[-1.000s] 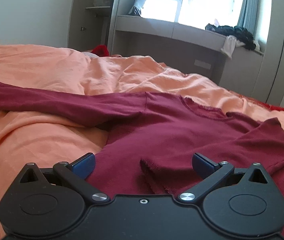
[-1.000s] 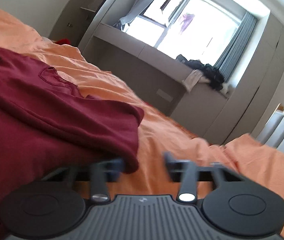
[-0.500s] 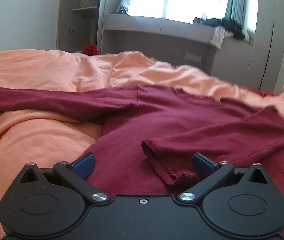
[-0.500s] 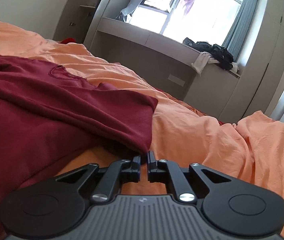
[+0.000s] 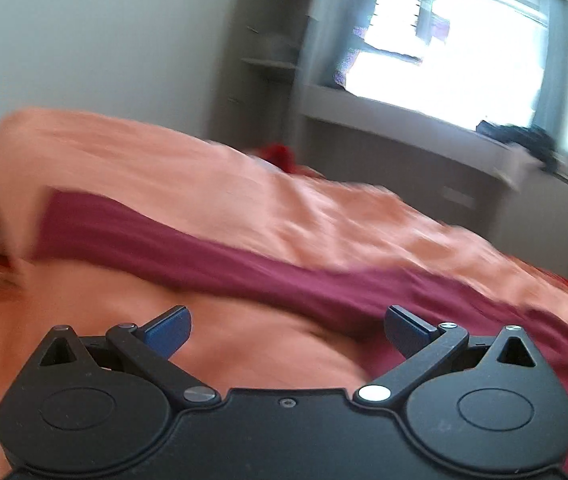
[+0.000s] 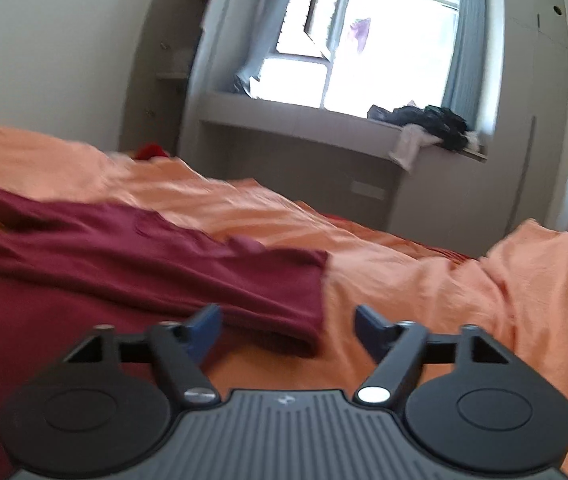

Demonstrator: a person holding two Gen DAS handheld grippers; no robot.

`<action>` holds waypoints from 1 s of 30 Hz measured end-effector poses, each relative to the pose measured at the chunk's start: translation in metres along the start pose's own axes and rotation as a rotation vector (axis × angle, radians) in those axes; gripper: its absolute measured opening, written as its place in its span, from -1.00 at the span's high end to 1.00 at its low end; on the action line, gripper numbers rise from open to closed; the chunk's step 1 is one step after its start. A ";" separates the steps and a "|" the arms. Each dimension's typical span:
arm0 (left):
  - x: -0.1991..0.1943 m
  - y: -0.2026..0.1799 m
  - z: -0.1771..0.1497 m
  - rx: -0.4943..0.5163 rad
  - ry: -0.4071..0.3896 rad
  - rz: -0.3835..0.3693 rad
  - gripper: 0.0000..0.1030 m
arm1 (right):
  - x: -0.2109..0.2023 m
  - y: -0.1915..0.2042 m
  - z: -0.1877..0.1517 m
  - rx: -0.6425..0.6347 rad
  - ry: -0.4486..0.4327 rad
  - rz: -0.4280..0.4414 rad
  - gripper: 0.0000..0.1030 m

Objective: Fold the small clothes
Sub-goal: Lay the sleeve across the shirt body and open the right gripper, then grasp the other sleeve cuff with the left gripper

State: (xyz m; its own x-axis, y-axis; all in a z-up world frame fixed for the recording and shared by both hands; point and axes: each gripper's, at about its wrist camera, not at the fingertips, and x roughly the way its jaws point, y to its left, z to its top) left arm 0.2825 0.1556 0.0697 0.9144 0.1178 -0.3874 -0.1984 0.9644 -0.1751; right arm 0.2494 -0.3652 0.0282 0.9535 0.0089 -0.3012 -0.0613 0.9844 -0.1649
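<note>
A dark red long-sleeved top point(image 6: 84, 272) lies spread on the orange bed cover point(image 6: 444, 280). Its right sleeve point(image 6: 244, 280) is folded in across the body, the folded edge lying just ahead of my right gripper point(image 6: 286, 326). That gripper's jaws are opening, and nothing is pinched between the blue pads. In the blurred left wrist view, the other sleeve point(image 5: 188, 252) stretches out to the left over the cover. My left gripper point(image 5: 286, 330) hovers in front of it, open and empty.
A grey window bench point(image 6: 324, 132) with a heap of dark clothes point(image 6: 432, 124) runs along the far wall under a bright window. Shelves point(image 6: 172, 76) stand to its left. A red item point(image 6: 152, 151) lies at the bed's far edge. The cover bunches up at the right point(image 6: 544, 264).
The right gripper went from shut at the folded sleeve's edge to open, and drew back. The left gripper swung left, from over the top's body toward the outstretched sleeve.
</note>
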 end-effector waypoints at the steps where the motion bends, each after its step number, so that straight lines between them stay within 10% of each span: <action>1: -0.001 0.013 0.007 -0.015 -0.023 0.043 -0.99 | -0.002 0.004 0.001 0.007 -0.011 0.018 -0.86; 17: 0.059 0.179 0.025 -0.528 -0.005 0.221 -0.93 | -0.021 0.059 -0.005 0.058 -0.014 0.289 -1.00; 30: 0.083 0.175 0.035 -0.600 -0.022 0.257 -0.03 | -0.024 0.052 -0.012 0.114 0.004 0.283 -1.00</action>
State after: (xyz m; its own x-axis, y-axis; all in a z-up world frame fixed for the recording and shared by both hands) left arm 0.3360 0.3426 0.0391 0.8173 0.3375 -0.4670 -0.5683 0.6058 -0.5569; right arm 0.2197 -0.3162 0.0160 0.9022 0.2848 -0.3240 -0.2902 0.9564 0.0326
